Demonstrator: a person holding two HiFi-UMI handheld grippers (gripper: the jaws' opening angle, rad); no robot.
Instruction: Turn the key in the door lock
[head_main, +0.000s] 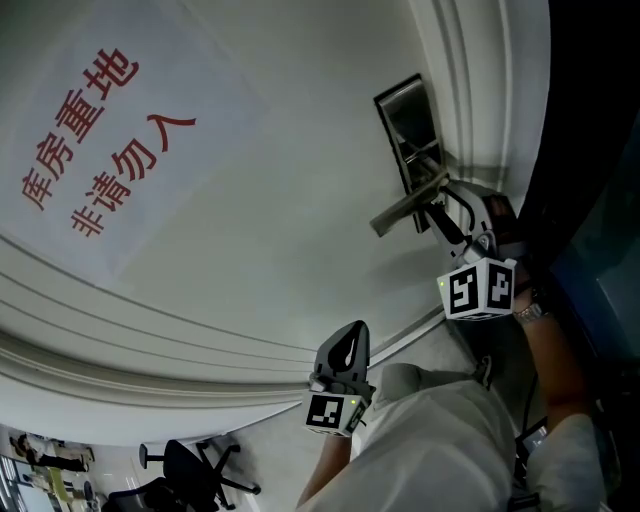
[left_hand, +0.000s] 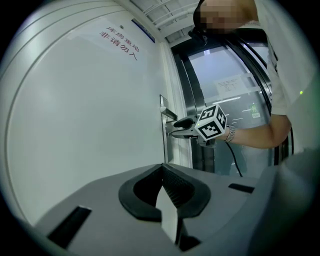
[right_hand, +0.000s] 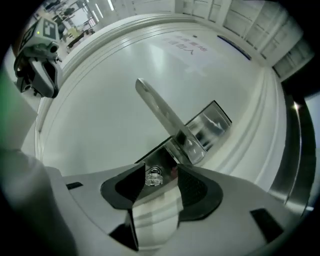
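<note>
A white door (head_main: 250, 200) carries a steel lock plate (right_hand: 207, 125) with a long lever handle (right_hand: 160, 112). Below the handle a small shiny key (right_hand: 152, 176) sticks out of the plate. My right gripper (right_hand: 160, 177) stands open around it; the key head lies near the left pad, with a clear gap to the right pad. In the head view that right gripper (head_main: 435, 212) reaches under the lever handle (head_main: 405, 205). My left gripper (head_main: 345, 345) hangs back from the door, away from the lock, its pads together and empty, as the left gripper (left_hand: 162, 175) view shows.
A paper sign with red characters (head_main: 95, 140) hangs on the door at the left. A dark glass door frame (left_hand: 225, 75) borders the door's lock side. An office chair (head_main: 190, 470) stands behind. A person's forearm with a wristwatch (head_main: 530, 312) holds the right gripper.
</note>
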